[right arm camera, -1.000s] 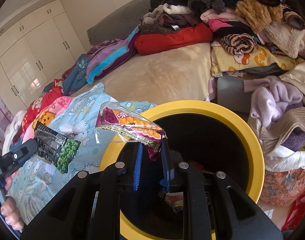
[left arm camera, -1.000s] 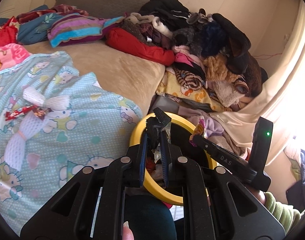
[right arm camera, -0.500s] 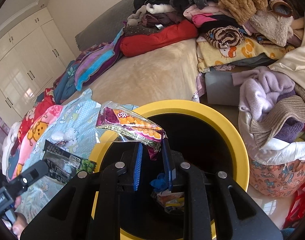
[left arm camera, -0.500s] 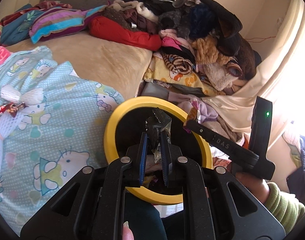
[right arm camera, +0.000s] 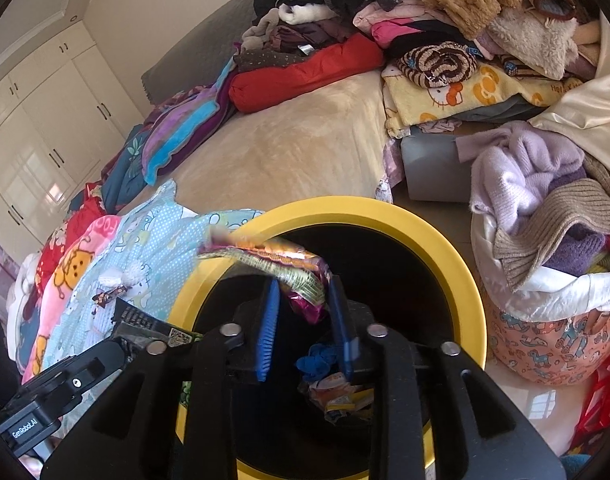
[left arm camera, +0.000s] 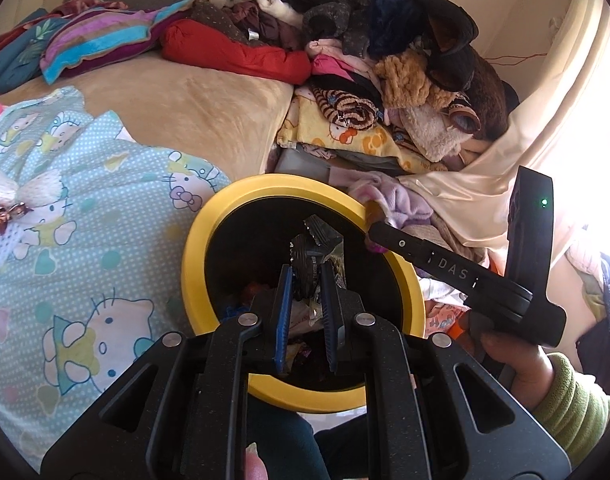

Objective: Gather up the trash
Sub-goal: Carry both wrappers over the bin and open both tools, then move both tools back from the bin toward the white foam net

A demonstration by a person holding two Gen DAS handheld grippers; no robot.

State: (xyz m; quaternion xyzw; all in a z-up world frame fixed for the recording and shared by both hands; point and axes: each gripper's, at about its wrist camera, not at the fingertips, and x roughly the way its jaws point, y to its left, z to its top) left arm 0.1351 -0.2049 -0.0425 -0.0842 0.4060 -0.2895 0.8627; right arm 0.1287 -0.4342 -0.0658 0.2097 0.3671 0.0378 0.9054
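Item: yellow-rimmed bin [right arm camera: 461, 276], standing on the floor against the bed [left arm camera: 193, 108], already holding several wrappers at its bottom. Right claw [right arm camera: 305, 316]: jaws opening, with the orange-and-purple snack wrapper [right arm camera: 281, 264] between them, blurred, its long end lying over the near-left rim rather than over the opening. Left claw [left arm camera: 307, 300]: clenched on a dark crinkled wrapper [left arm camera: 317, 244], held above the bin's mouth. Risk one: the snack wrapper, light and flat, may catch on the rim or slide outward onto the patterned quilt [left arm camera: 85, 248] as the pads let go, since much of it overhangs the edge. Risk two: film of this kind may cling to a pad and not drop at all. Risk three: both claws crowd the same opening and are near each other, so a knock could tip the bin or jar the dark wrapper loose early. Outstanding: a small red-and-gold candy wrapper [left arm camera: 5, 214] lies on the quilt, well apart from the bin, uncollected.
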